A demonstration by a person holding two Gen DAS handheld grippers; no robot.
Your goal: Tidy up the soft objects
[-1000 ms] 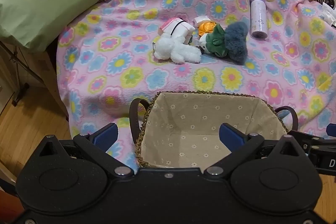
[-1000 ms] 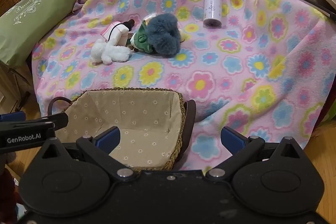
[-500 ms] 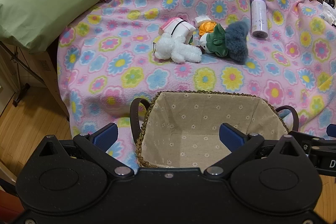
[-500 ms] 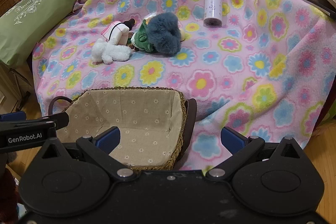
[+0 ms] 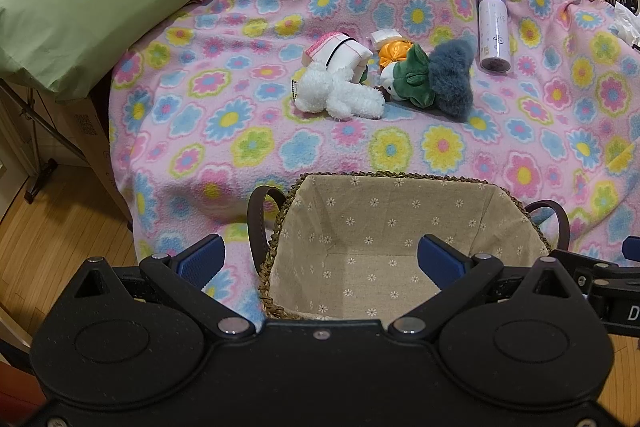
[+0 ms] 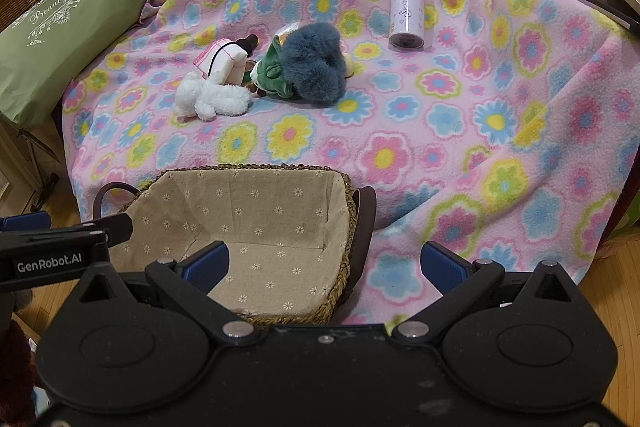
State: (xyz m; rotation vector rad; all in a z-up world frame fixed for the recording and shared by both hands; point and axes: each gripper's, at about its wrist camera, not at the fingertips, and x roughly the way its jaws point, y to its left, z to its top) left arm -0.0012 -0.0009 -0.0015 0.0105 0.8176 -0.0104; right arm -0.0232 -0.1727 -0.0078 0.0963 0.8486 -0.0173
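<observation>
The white plush toy lies on the flowered blanket beyond the basket, its long axis running left to right, legs toward the green and grey plush toy touching it. An orange item behind them is mostly hidden. Left tongs and right tongs are wide, holding nothing. Nothing has moved since 1 second ago.

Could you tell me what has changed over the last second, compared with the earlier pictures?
Almost nothing. Both views drifted very slightly, so the left gripper and right gripper barely shifted; both stay open and empty. The white plush, the green and grey plush, the purple bottle and the empty lined basket lie where they were on the flowered blanket.
</observation>
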